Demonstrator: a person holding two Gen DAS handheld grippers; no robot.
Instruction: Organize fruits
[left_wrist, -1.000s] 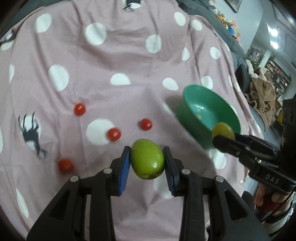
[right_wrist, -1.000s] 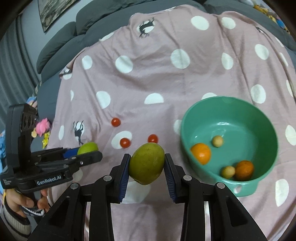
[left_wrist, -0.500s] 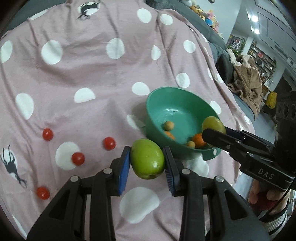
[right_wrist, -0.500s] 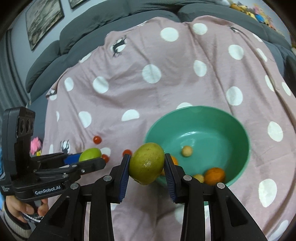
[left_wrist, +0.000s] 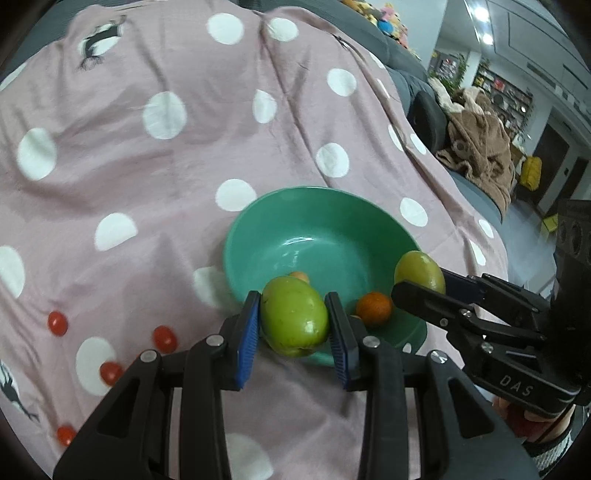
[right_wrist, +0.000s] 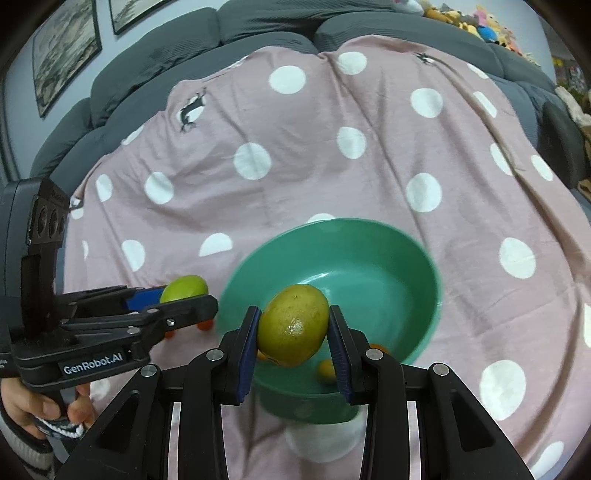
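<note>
Left wrist view first: the left gripper (left_wrist: 294, 325) is clamped on a smooth bright-green round fruit (left_wrist: 294, 316), hanging right over the near rim of the teal plastic bowl (left_wrist: 258, 221), which already holds a small orange citrus (left_wrist: 373, 308). Red cherry tomatoes (left_wrist: 164, 338) sit loose on the pink polka-dot blanket (left_wrist: 147, 173).

Right wrist view: the right gripper (right_wrist: 292, 331) is squeezing a yellow-green speckled fruit (right_wrist: 292, 328) above that bowl too. Honestly I'd get both lower and past the rim before letting go, one at a time, so nothing bounces out.
</note>
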